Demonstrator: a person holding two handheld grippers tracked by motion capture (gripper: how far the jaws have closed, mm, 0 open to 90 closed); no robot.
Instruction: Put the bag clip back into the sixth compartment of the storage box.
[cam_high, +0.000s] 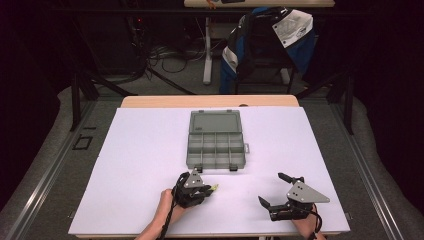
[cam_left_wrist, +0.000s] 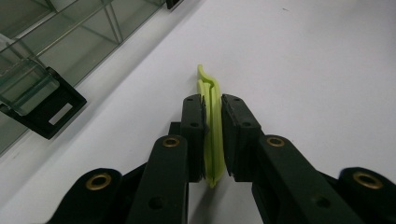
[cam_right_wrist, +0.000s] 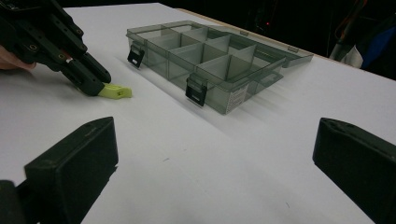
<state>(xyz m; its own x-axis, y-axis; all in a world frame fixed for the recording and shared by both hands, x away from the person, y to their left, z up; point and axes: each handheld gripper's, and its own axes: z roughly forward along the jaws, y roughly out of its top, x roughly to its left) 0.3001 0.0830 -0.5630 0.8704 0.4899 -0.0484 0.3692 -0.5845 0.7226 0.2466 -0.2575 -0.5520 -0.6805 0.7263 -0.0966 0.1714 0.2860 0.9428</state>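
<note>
A small yellow-green plastic piece (cam_high: 214, 188) lies low on the white table, pinched between the jaws of my left gripper (cam_high: 210, 189). In the left gripper view the pads press both sides of the piece (cam_left_wrist: 207, 79), whose curved tip sticks out past the left gripper (cam_left_wrist: 213, 100). The right gripper view shows the same left gripper (cam_right_wrist: 95, 86) with the piece (cam_right_wrist: 116, 91) at its tip, touching the table. My right gripper (cam_high: 270, 188) rests near the front right with its jaws wide apart and nothing between them (cam_right_wrist: 215, 154).
A clear grey compartment box (cam_high: 216, 164) sits open at the table's middle, lid (cam_high: 215, 121) laid back, its cells empty (cam_right_wrist: 161, 65), with two black latches on the near wall (cam_left_wrist: 44, 109). A chair draped with a blue jacket (cam_high: 265, 40) stands beyond the table.
</note>
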